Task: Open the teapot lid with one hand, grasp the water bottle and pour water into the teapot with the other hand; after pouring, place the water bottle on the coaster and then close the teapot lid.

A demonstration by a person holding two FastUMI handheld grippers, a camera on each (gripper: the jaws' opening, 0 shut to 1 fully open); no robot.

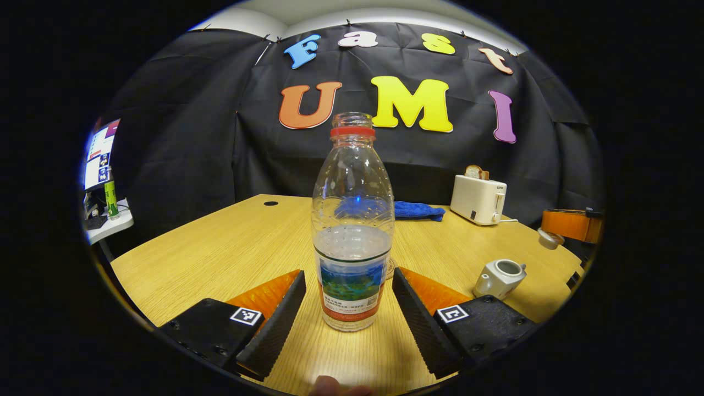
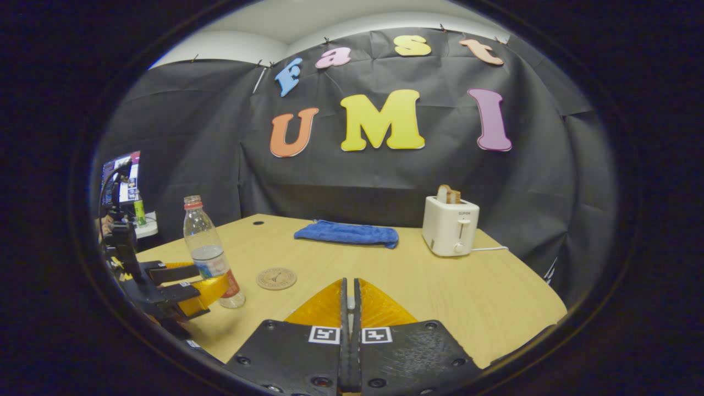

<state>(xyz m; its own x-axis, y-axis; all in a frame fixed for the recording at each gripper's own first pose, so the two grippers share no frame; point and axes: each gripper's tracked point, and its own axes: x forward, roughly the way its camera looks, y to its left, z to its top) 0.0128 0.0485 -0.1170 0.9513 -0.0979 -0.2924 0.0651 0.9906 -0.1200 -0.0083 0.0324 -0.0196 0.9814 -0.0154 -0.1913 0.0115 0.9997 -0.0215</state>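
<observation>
A clear, uncapped water bottle point(image 1: 352, 231), about a third full, stands on the wooden table point(image 1: 220, 258). My left gripper point(image 1: 348, 273) is open, one finger on each side of the bottle's label, not pressing. The white teapot point(image 1: 499, 278) sits to the right with its top uncovered. Above and beyond it, my right gripper point(image 1: 553, 234) holds the lid point(image 1: 550, 238). In the right gripper view, that gripper point(image 2: 350, 283) is shut with a small white knob between its fingers. The round coaster point(image 2: 276, 278) lies just right of the bottle point(image 2: 210, 254) and the left gripper point(image 2: 212, 278).
A blue cloth point(image 2: 346, 232) lies at the back of the table, and a white toaster point(image 2: 450, 225) with bread in it stands at the back right, its cord trailing right. A side shelf point(image 1: 107, 223) with a screen and a green bottle sits off the table's left edge.
</observation>
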